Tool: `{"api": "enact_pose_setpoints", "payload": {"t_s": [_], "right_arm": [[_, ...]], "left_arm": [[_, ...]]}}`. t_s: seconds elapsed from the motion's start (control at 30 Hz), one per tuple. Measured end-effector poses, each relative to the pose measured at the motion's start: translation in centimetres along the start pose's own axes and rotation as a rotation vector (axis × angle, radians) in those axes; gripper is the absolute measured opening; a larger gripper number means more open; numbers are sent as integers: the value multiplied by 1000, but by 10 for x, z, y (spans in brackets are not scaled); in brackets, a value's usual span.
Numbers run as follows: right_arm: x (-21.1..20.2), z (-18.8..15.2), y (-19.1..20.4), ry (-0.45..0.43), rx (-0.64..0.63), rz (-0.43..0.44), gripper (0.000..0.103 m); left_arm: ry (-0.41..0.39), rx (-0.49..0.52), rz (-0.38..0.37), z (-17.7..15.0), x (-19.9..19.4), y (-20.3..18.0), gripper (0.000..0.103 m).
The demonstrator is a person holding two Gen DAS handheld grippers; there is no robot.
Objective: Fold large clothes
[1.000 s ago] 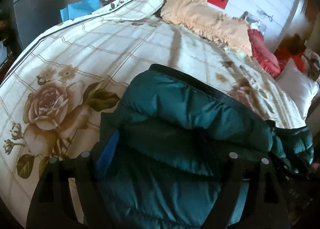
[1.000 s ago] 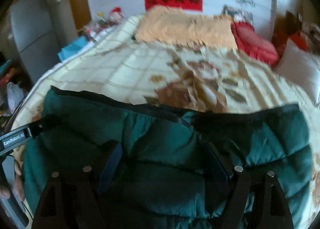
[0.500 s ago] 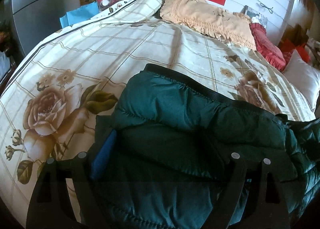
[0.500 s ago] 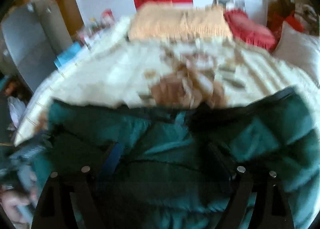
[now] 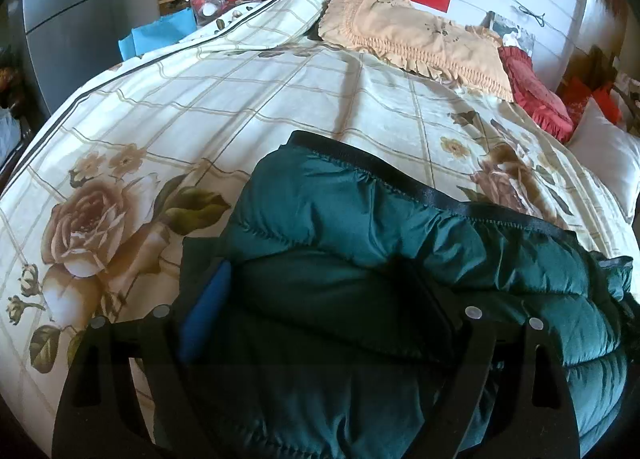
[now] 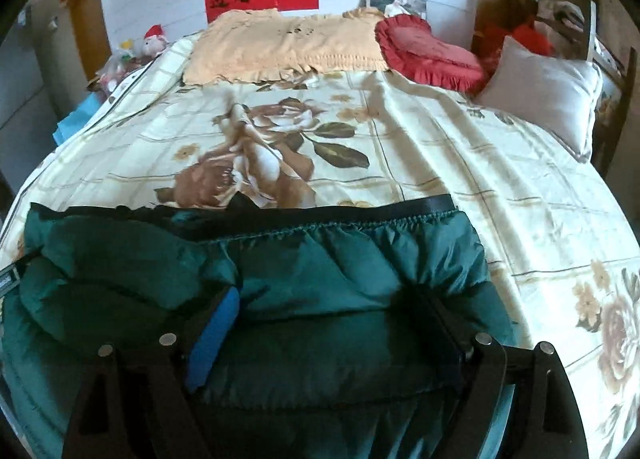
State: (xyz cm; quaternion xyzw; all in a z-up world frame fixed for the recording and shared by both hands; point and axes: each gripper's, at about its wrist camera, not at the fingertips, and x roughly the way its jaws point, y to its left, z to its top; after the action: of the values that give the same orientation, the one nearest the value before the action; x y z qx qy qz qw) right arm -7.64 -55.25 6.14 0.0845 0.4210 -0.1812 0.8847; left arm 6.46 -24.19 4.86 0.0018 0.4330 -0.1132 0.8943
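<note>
Left wrist view: the left gripper (image 5: 316, 299) clamps a puffy fold of the quilted teal jacket (image 5: 360, 227), which lies on the near part of the rose-printed bedspread (image 5: 240, 99). Right gripper (image 6: 328, 319) likewise grips the jacket's glossy padded fabric below its black elastic hem (image 6: 320, 211).

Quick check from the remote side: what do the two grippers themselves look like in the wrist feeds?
Both match: the left gripper and right gripper have black frames with round silver screw heads. Each shows one blue finger pad and one dark finger. No cables or sleeves are visible.
</note>
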Motion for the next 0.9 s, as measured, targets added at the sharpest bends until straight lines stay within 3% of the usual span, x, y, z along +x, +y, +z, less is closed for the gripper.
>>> {"api": "enact_pose_setpoints", "payload": {"t_s": [0.23,0.37,0.47,0.57,0.67,0.77,0.9], "right_arm": [[-11,-1,0,-12,13,3,87],[-61,-8,1,-75,68,124,87],[-88,-20,15,-69,14,153,87],[-105,-35,28,-86,-81,120,87],[-106,-46,26,-96,-104,93,87],[-87,-54,15,-41,-61,81,87],[-66,-65,12,-36,-47,51,87]], "left_arm": [[-22,3,-3,-1,1,0,87],[-28,-9,-24,-3,-2,4,87],[-14,0,-45,-1,-13,8,87],[-29,20,-74,-4,-39,12,87],[-44,51,-135,-17,-67,16,87],[-26,69,-188,-33,-78,14,87],[-27,142,-143,-57,-72,1,87]]}}
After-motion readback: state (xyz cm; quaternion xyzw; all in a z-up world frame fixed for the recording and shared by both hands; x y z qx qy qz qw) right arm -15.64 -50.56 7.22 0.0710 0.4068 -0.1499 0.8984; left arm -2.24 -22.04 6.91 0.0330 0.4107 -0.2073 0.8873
